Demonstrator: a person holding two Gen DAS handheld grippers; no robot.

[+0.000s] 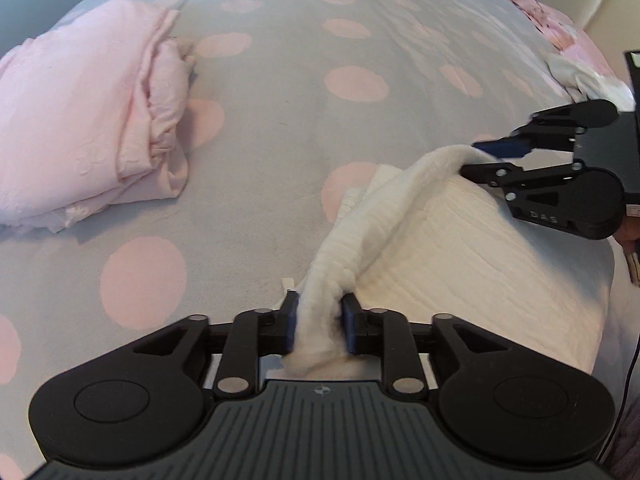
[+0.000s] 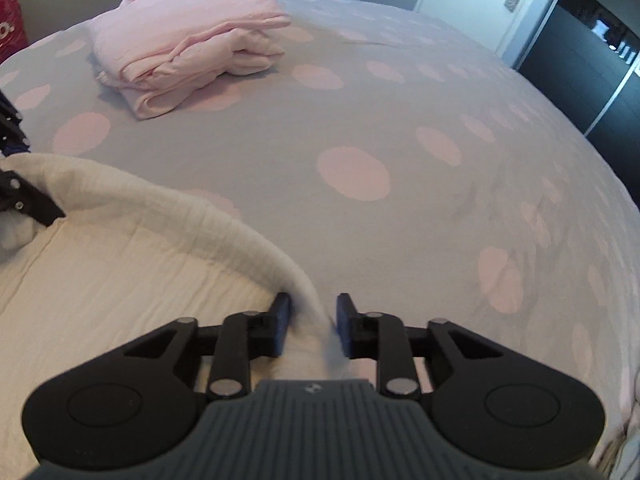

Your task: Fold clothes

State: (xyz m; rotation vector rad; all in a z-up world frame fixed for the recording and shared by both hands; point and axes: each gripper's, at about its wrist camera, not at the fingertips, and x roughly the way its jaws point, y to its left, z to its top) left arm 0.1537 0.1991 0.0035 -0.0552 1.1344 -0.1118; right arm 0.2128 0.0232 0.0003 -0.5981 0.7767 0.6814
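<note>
A white textured cloth (image 1: 460, 264) lies on the near right part of the bed. One of its edges is lifted into a taut ridge between both grippers. My left gripper (image 1: 319, 322) is shut on the bunched near end of that edge. At the right of the left wrist view, my right gripper (image 1: 478, 158) pinches the far end. In the right wrist view the white cloth (image 2: 100, 280) spreads to the left, and its raised edge runs into my right gripper (image 2: 312, 326), which is shut on it. My left gripper (image 2: 36, 180) shows at the left edge, holding the other end.
A folded pink garment (image 1: 80, 120) (image 2: 188, 40) sits farther back on the grey duvet with pink dots (image 1: 300, 140). Crumpled white fabric (image 1: 592, 80) and pink fabric (image 1: 552, 20) lie at the bed's far right. A door (image 2: 480, 4) and a dark wardrobe (image 2: 580, 60) stand beyond the bed.
</note>
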